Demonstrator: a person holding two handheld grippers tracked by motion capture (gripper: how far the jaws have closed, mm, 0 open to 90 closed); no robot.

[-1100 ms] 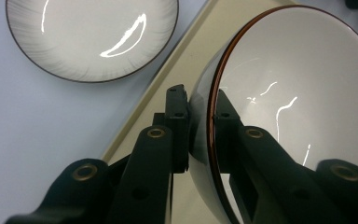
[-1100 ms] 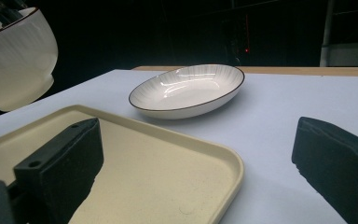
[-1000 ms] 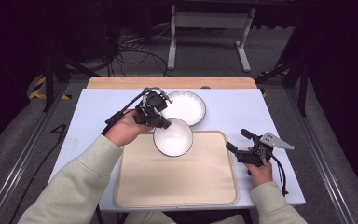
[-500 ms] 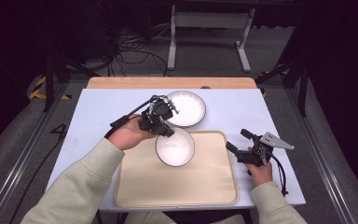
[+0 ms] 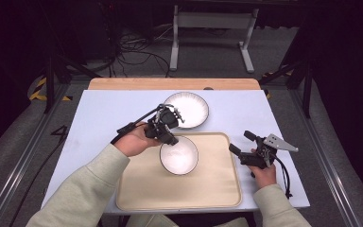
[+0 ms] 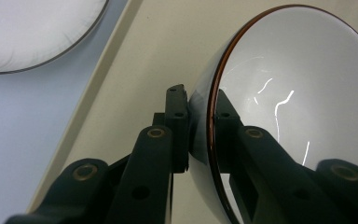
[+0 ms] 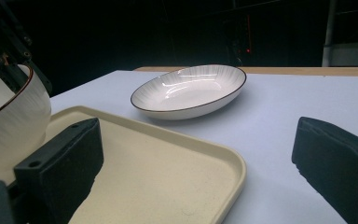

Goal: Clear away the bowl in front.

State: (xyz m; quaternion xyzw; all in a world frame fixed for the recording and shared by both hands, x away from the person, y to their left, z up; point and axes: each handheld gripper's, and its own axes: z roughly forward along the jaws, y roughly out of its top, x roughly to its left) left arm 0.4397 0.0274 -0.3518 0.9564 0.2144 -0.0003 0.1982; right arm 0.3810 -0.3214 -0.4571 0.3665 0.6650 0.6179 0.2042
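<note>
Overhead, a pale blue tabletop (image 5: 99, 118) with a wooden strip along its far edge stands on grey carpet in a dark room; cables lie tangled on the floor behind it beside a metal stand (image 5: 210, 38), and black-and-yellow tape marks the floor at the left. A beige tray (image 5: 208, 184) sits at the near edge of the tabletop. The left tool (image 5: 168, 134) is clenched on the rim of a white bowl (image 5: 179, 156), one jaw inside and one outside, and the bowl is over the tray's far left part; whether it rests on the tray or hangs just above it is hard to tell. A white plate (image 5: 189, 109) with a dark rim lies on the tabletop just beyond the tray. The right tool (image 5: 238, 144) hovers at the tray's right edge, jaws spread wide, grasping nothing.
</note>
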